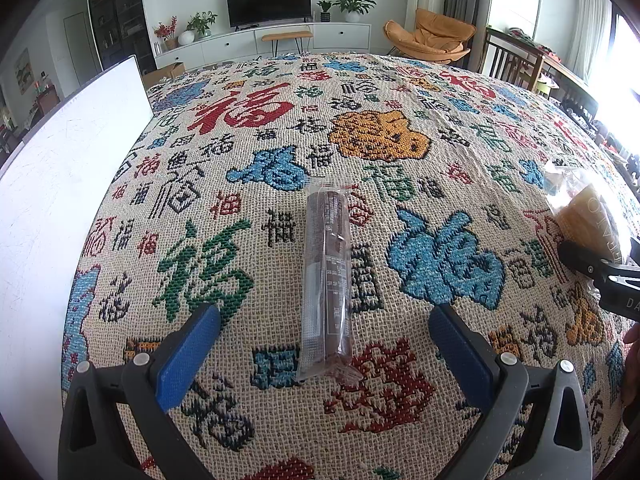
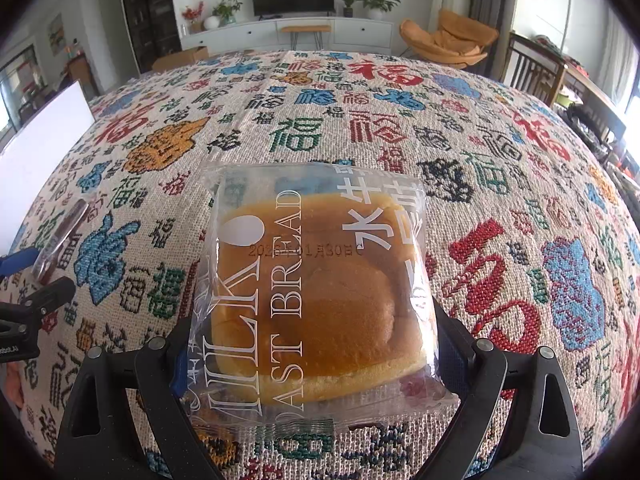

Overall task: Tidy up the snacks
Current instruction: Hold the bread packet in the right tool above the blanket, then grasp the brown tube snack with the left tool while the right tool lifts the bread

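A long brown snack stick in a clear wrapper (image 1: 327,280) lies lengthwise on the patterned cloth, between the two blue pads of my left gripper (image 1: 325,324), which is open around its near end without touching it. My right gripper (image 2: 312,344) is shut on a clear-wrapped toast bread bun (image 2: 320,292) and holds it just above the cloth. The bread (image 1: 588,216) and the right gripper (image 1: 600,276) also show at the right edge of the left wrist view. The snack stick (image 2: 60,236) and a blue fingertip of the left gripper (image 2: 16,260) show at the left of the right wrist view.
A woven cloth with coloured characters (image 1: 360,128) covers the table. A white board (image 1: 60,184) stands along the left edge; it also shows in the right wrist view (image 2: 36,152). Wooden chairs (image 2: 532,72) stand at the far right; a TV cabinet (image 1: 280,38) lies beyond.
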`<state>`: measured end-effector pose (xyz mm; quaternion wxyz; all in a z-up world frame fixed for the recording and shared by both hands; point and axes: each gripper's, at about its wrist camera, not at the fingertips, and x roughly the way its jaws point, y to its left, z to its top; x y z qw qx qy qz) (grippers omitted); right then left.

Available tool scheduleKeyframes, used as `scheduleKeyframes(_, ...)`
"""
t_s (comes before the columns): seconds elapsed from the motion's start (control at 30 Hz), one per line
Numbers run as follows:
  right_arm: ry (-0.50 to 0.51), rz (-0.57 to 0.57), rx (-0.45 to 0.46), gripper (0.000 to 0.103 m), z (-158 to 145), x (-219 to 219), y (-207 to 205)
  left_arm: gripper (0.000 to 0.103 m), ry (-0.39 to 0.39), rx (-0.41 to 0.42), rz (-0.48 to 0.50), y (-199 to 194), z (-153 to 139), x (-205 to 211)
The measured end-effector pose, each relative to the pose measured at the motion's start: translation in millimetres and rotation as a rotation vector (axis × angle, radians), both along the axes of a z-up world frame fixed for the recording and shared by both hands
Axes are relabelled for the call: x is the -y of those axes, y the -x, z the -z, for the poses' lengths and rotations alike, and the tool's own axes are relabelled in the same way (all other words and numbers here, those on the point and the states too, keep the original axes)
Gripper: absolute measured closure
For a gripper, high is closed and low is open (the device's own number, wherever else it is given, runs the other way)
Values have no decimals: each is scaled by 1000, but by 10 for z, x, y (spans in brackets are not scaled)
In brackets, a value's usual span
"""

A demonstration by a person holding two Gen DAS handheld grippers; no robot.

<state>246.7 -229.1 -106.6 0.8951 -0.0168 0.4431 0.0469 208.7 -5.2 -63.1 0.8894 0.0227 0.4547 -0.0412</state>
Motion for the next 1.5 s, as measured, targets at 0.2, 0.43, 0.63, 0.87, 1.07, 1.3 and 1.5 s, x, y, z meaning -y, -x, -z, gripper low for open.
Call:
scheduleKeyframes(0.2,0,1,0,9,1,2,3,0,0,0,0,1,0,1)
scheduleKeyframes(0.43,0,0,0,9,2,-1,1,0,0,0,0,7,-1,6)
scheduleKeyframes(0.63,-1,0,0,9,4,-1,1,0,0,0,0,8,-1,6)
scheduleKeyframes(0.87,-2,1,0,9,6,2,1,0,4,-43,64,-33,-17,18)
scheduleKeyframes(1.07,-4,-1,-3,8,5,-2,1,0,34,-142,132,-75,-67,-34)
scheduleKeyframes(1.3,-15,-54,-152,9,-56,30,-154,61,-5,-116,77,-162,-142,-41)
scheduleKeyframes(1.5,-187,-15,-159,25,-246,278,-60,86,198,-110,83,41,-244,-396)
